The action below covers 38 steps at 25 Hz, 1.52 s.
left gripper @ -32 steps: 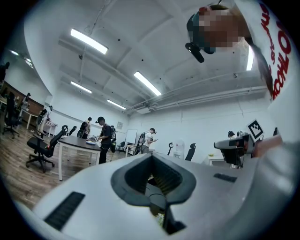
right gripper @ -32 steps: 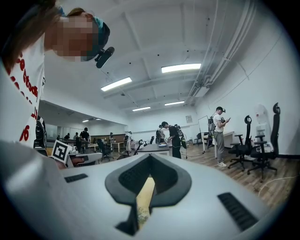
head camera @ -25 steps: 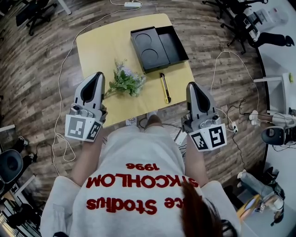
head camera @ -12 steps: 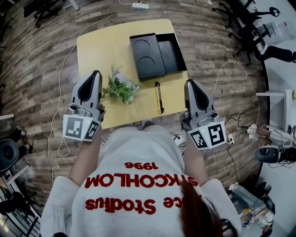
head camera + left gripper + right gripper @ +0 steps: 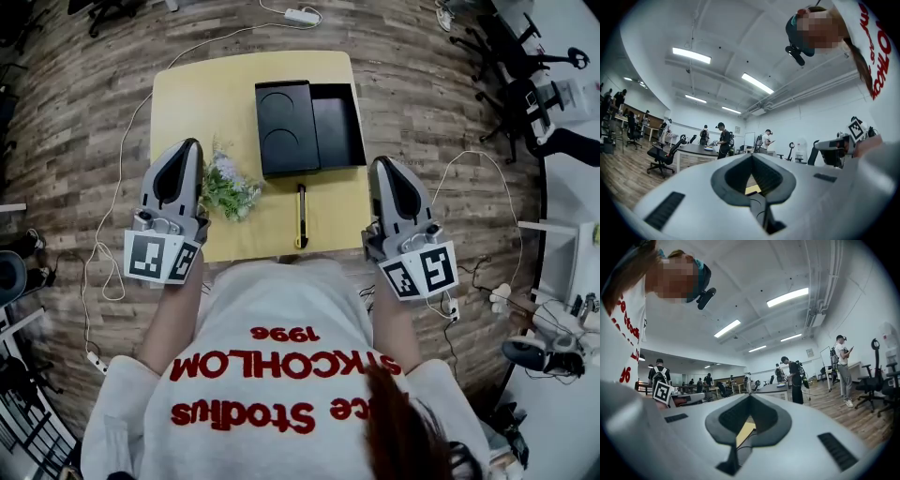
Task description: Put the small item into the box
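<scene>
A black box (image 5: 336,127) lies open at the far middle of the yellow table (image 5: 202,94), with a black tray part (image 5: 286,127) bearing two round recesses beside it on the left. A yellow and black utility knife (image 5: 300,216) lies in front of the box. A small bunch of artificial flowers (image 5: 225,186) lies to the knife's left. My left gripper (image 5: 187,145) hovers at the table's near left edge beside the flowers, shut and empty. My right gripper (image 5: 382,161) hovers off the near right corner, shut and empty. Both gripper views point up at the ceiling.
Cables (image 5: 112,187) run over the wooden floor around the table, with a power strip (image 5: 302,15) behind it. Office chairs (image 5: 539,75) stand at the far right. Several people stand at desks in the room (image 5: 794,378).
The table has shifted down and toward the middle of the head view, nearer to both grippers. The grippers keep their pose and stay shut.
</scene>
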Motion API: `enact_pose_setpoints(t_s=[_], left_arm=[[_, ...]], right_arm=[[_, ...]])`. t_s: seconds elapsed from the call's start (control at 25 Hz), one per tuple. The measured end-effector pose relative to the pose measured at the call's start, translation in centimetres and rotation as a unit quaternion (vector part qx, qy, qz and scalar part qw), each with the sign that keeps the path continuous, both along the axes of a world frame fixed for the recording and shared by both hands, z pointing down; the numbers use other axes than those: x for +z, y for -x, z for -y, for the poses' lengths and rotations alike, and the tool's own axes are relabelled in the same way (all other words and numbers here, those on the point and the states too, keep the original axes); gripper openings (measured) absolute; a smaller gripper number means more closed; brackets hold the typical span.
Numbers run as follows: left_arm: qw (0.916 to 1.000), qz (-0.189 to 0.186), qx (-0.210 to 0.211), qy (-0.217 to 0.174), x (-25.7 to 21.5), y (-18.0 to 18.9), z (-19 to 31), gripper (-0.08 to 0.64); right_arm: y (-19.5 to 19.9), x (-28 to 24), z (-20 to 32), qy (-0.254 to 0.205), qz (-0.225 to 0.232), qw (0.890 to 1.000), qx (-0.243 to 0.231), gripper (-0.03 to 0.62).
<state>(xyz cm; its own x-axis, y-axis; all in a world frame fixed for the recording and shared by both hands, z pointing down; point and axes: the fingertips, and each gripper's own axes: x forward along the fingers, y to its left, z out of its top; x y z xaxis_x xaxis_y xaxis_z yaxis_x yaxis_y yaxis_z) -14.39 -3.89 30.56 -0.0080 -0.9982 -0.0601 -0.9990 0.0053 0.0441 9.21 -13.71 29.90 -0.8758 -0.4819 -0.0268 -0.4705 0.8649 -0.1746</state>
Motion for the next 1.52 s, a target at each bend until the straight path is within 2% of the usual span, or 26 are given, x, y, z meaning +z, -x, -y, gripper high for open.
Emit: enact_pose_setpoints(t_s=[0.2,0.36,0.52,0.72,0.84,1.12,1.32,1.52], left_arm=[[0.9996,0.002,-0.026,0.0,-0.1,-0.6,0.6,0.006],[0.9991,-0.003,-0.042,0.004,0.1,-0.5,0.3,0.006],[0.9991,-0.002,-0.041,0.006,0.2,-0.4,0.5,0.006],[0.9998,-0.004,-0.021,-0.003,0.1,-0.1,1.0,0.006],[1.0,-0.009,-0.003,-0.001,0.3,-0.1,1.3,0.006],[0.9991,-0.015,0.039,0.008,1.4,0.4,2.6,0.006],[0.9978,-0.023,0.055,0.03,3.2,0.4,3.0,0.006],[0.9964,-0.029,0.065,0.045,4.4,0.7,3.0,0.006]], right_arm=[[0.8,1.0,1.4,0.035,0.01,0.999,-0.037,0.006],[1.9,1.6,1.3,0.046,0.007,0.997,-0.054,0.006],[2.6,2.2,1.0,0.056,-0.002,0.996,-0.067,0.006],[3.6,1.9,0.9,0.065,0.003,0.996,-0.06,0.006],[4.2,2.5,0.3,0.063,-0.016,0.997,-0.05,0.006],[4.8,6.7,-0.8,0.094,-0.071,0.993,-0.015,0.006],[5.5,11.8,-1.9,0.128,-0.132,0.983,-0.006,0.008],[6.0,16.3,-2.9,0.163,-0.163,0.973,0.008,0.008]])
